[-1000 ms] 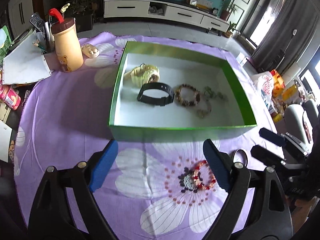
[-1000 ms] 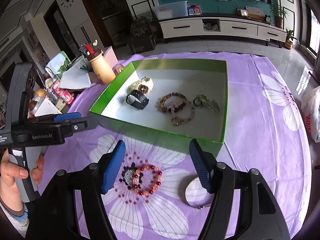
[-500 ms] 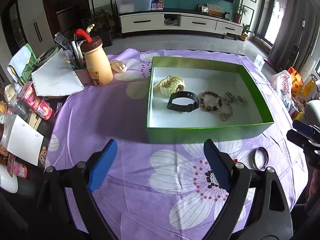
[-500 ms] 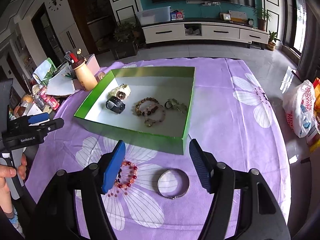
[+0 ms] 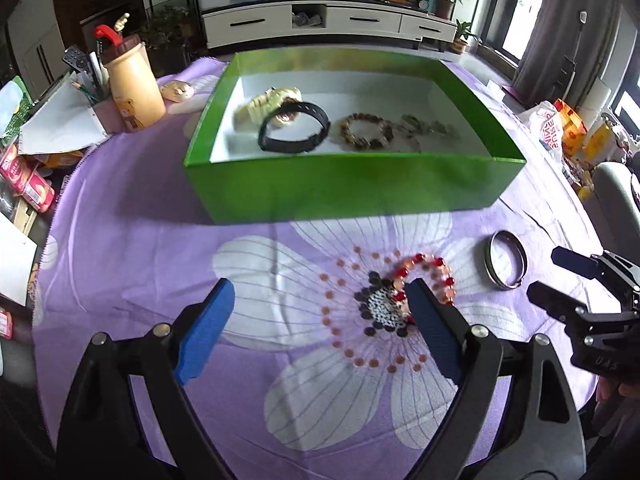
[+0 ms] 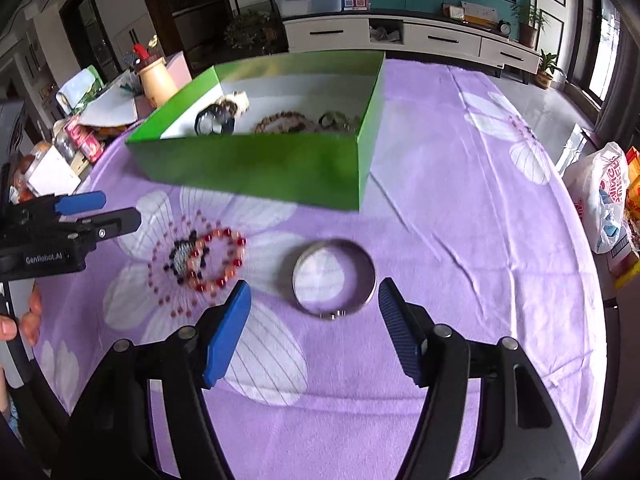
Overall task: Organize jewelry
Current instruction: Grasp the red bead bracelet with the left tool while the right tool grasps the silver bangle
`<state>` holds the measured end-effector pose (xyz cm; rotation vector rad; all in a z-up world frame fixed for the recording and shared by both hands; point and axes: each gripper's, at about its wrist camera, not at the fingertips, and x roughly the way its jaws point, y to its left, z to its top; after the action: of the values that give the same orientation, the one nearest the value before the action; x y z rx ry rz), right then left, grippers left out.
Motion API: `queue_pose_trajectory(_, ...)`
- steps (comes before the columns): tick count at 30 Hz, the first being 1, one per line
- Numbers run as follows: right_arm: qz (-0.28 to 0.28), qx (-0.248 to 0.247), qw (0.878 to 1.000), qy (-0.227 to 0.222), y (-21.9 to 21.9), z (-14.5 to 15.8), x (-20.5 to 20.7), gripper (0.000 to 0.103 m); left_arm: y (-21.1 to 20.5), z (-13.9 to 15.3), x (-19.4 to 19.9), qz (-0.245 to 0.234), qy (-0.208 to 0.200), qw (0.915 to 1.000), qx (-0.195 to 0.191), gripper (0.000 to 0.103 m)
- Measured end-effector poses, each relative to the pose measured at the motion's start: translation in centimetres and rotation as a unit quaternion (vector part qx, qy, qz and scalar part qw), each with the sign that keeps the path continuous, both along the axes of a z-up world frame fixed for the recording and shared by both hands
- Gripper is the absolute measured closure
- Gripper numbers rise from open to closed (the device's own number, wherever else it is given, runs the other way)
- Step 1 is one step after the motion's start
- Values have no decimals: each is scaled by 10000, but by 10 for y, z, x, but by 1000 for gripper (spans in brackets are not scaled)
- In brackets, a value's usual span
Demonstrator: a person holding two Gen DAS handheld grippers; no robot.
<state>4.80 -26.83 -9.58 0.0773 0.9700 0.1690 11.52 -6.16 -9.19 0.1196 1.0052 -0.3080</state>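
Note:
A green box (image 5: 352, 184) (image 6: 256, 168) on the purple flowered cloth holds a black band (image 5: 294, 132), a cream watch (image 5: 272, 102), a brown bead bracelet (image 5: 366, 130) and a dark chain piece (image 5: 430, 126). On the cloth in front lie a red bead bracelet (image 5: 430, 276) (image 6: 218, 258) and a silver bangle (image 5: 506, 264) (image 6: 334, 276). My left gripper (image 5: 320, 328) is open and low over the cloth, its right finger beside the red bracelet. My right gripper (image 6: 314, 328) is open, just short of the bangle.
A cream bottle (image 5: 134, 84) and a pen holder (image 5: 94, 80) stand left of the box with papers and snack packs (image 5: 24, 172). A plastic bag (image 6: 600, 196) lies off the table's right side. The table edge curves close on the right.
Both grippers have dropped lower toward the cloth and moved forward. The right one now lines up on the silver bangle; the left one has come close to the red bracelet. Both stay open.

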Motion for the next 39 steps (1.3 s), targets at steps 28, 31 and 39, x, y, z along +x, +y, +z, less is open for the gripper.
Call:
queue_pose_trajectory(28,485,-391,9978,-218,25,-31,12,61,-59,-43,-6,-898,131,9947,476,72)
queue_pose_trajectory(31,466,-462,9976,-226,26,-31,13,64,-59,-44,-2,-900,228,9951,348,77)
queue_pose_trajectory(39,519,-523,9968,-302,30,-32,15,84,-61,-44,-3,-987,182,9948,193,92)
